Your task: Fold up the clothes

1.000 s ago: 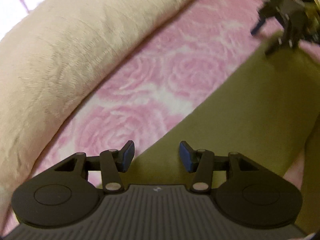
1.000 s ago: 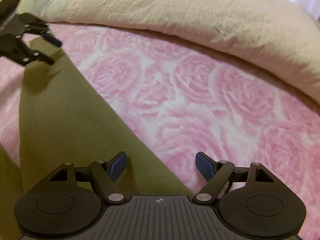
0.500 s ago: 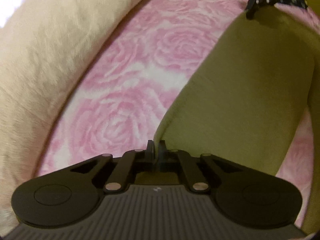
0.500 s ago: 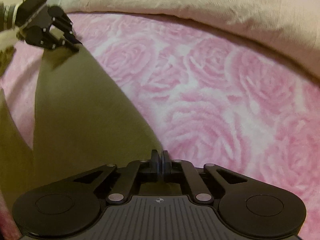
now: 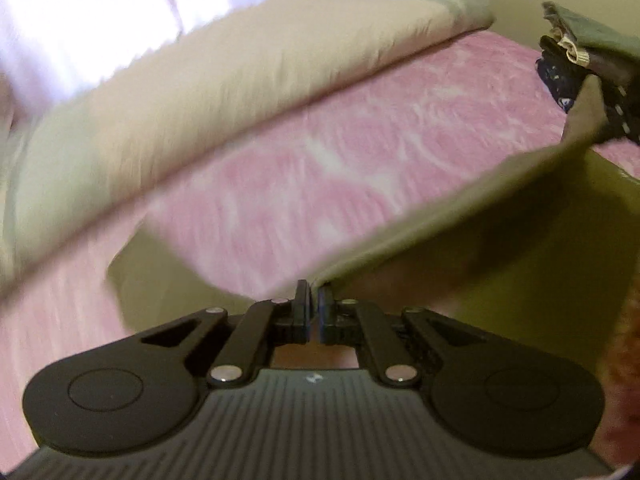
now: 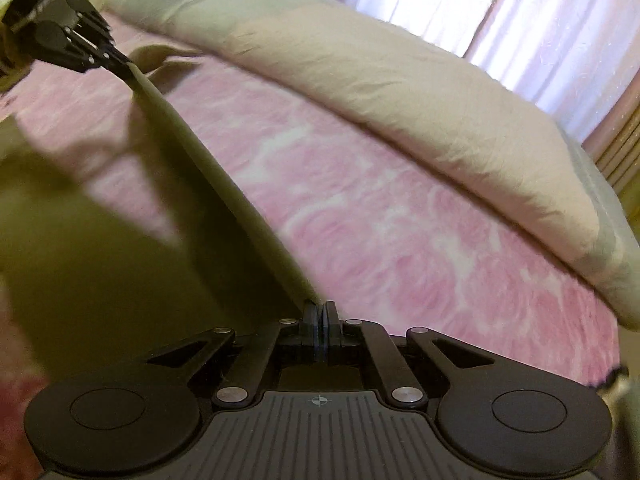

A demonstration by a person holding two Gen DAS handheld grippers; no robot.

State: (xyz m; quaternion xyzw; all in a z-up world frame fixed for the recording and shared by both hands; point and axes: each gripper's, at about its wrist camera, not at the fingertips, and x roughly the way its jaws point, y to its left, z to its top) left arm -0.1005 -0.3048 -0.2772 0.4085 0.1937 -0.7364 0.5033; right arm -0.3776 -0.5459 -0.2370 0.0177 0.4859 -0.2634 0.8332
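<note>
Both claws are clenched on the top edge of an olive-green garment (image 5: 540, 240): the left gripper (image 5: 314, 306) pinches 1 corner and the right gripper (image 6: 320, 322) the other, so the hem hangs taut between them above the pink rose-patterned bedspread (image 6: 400, 220). The rest of the garment droops out of frame, so what kind it is cannot be told, and motion blur smears the cream duvet (image 5: 200, 92) in the left view. The person's hands are hidden, apart from a grey sleeve (image 5: 592, 36) cut off at the edge.
</note>
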